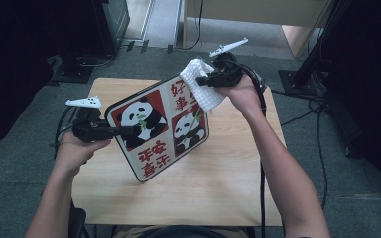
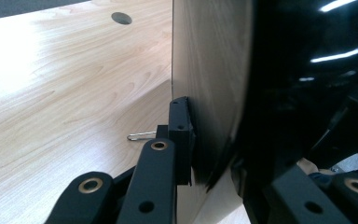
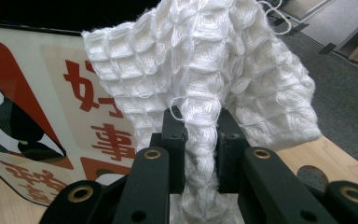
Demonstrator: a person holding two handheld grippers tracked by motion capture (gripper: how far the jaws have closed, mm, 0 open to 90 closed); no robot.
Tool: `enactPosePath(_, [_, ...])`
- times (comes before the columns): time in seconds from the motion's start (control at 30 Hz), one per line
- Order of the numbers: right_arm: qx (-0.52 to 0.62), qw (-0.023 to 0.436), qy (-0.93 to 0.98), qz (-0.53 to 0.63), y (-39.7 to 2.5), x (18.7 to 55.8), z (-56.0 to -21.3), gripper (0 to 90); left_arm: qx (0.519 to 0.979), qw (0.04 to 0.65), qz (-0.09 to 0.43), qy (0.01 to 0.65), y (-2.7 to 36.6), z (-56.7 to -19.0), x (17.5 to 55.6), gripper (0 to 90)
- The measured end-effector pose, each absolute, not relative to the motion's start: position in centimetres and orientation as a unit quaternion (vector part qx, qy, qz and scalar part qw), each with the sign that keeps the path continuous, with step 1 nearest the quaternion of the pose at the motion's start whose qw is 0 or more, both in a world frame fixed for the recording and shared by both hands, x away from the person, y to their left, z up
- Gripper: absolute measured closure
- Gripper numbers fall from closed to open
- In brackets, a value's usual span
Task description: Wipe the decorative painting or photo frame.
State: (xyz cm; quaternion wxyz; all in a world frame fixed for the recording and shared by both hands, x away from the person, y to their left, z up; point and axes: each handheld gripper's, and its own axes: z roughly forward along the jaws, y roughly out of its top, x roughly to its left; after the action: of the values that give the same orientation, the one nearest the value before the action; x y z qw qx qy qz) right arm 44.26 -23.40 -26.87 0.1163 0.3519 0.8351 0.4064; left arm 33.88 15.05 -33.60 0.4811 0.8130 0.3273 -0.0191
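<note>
A square board (image 1: 158,126) printed with pandas and red characters stands tilted on one corner on the wooden table (image 1: 218,188). My left gripper (image 1: 129,131) is shut on the board's left edge. In the left gripper view the board (image 2: 209,84) runs edge-on between the jaws of the left gripper (image 2: 214,154). My right gripper (image 1: 206,79) is shut on a white waffle-weave cloth (image 1: 201,87) that lies against the board's upper right corner. In the right gripper view the cloth (image 3: 205,70) bunches between the jaws of the right gripper (image 3: 200,135), with the printed board (image 3: 42,107) behind it.
The table is small, with grey carpet around it. Black cables (image 1: 322,114) trail on the floor at the right. Dark stands and cabinets (image 1: 79,29) sit beyond the far edge. A round hole (image 2: 121,17) marks the tabletop.
</note>
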Motion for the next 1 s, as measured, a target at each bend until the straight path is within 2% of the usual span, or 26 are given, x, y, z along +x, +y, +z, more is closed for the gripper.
enactPosePath(1.0, [0.347, 0.110, 0.839, 0.405, -23.8, 43.1, -31.2, 77.7, 0.813, 0.481, -0.022, 0.326, 15.2, -33.6, 34.0, 79.4])
